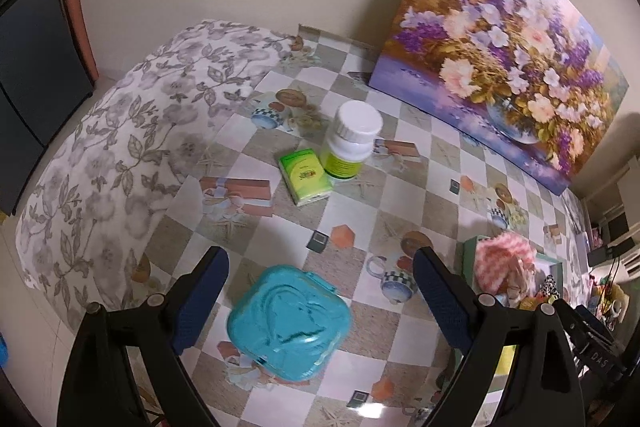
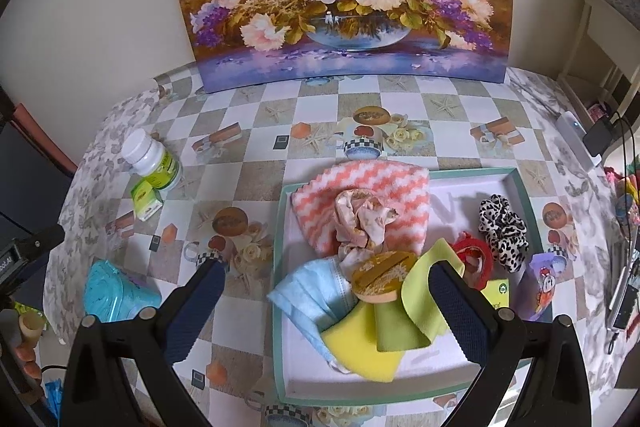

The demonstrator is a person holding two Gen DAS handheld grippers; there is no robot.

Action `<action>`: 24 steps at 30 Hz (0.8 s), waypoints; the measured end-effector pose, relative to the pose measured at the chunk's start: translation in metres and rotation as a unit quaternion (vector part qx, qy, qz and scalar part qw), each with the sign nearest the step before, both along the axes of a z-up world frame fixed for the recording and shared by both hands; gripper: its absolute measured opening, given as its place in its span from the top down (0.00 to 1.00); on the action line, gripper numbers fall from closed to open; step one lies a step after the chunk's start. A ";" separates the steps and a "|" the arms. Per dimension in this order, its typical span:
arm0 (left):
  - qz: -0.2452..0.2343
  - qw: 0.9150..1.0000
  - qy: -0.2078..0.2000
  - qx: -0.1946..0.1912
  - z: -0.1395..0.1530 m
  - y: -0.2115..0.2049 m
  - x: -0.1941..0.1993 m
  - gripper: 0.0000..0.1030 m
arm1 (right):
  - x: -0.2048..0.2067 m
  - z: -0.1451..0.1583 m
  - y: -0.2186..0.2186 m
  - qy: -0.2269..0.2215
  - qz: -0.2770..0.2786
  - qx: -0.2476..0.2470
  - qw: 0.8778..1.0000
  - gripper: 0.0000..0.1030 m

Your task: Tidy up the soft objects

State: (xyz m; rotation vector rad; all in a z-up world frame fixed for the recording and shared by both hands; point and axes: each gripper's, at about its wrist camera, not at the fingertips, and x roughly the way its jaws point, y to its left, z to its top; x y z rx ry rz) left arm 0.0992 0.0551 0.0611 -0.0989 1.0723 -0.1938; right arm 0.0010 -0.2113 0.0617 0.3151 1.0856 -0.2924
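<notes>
Between the fingers of the left gripper [image 1: 320,291], low on the checked counter [image 1: 400,187]: teal wipes pack [image 1: 289,323], lying flat, not touched by either pad. Jaws wide apart, nothing held. Ahead of it: green tissue packet [image 1: 306,177] touching a white-capped bottle [image 1: 352,141], bottle upright. Farther ahead, flower painting [image 1: 508,43] leaning on wall. Left of gripper a grey floral cloth [image 1: 120,147] drapes the counter edge. Only this view shows that cloth in full; tray seen just as a sliver at right w/ pink-white zigzag cloth [image 1: 502,259].

Right wrist view gives tray contents. Right gripper [image 2: 324,291] hovers over the near edge of the teal-rimmed tray [image 2: 520,187], tilted down toward it, jaws wide apart, empty. Left finger over bare counter, right finger over tray. Between fingers: light blue face mask [image 2: 308,295], yellow cloth [image 2: 360,347], green cloth [image 2: 416,307], round yellow-orange item [image 2: 380,279] resting on them. Ahead: crumpled peach fabric [image 2: 364,223] atop the zigzag cloth. Right of right finger: red scrunchie [image 2: 474,255], leopard-print scrunchie [image 2: 504,231], both in tray. Purple cartoon-print pack [image 2: 540,287] at tray's right rim; in or out – cannot tell. Wipes pack far left of gripper, outside tray.
</notes>
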 end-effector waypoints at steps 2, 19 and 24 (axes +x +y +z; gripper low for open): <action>-0.006 1.000 -0.005 -0.002 0.002 -0.009 -0.010 0.09 | -0.009 -0.001 0.002 -0.001 0.000 0.000 1.000 0.00; -0.107 0.992 -0.009 0.070 -0.045 -0.091 -0.121 0.09 | -0.102 -0.031 0.001 0.026 -0.045 -0.004 0.999 0.00; -0.100 0.991 -0.001 0.089 -0.052 -0.090 -0.131 0.09 | -0.113 -0.032 -0.002 0.026 -0.054 0.003 0.998 0.00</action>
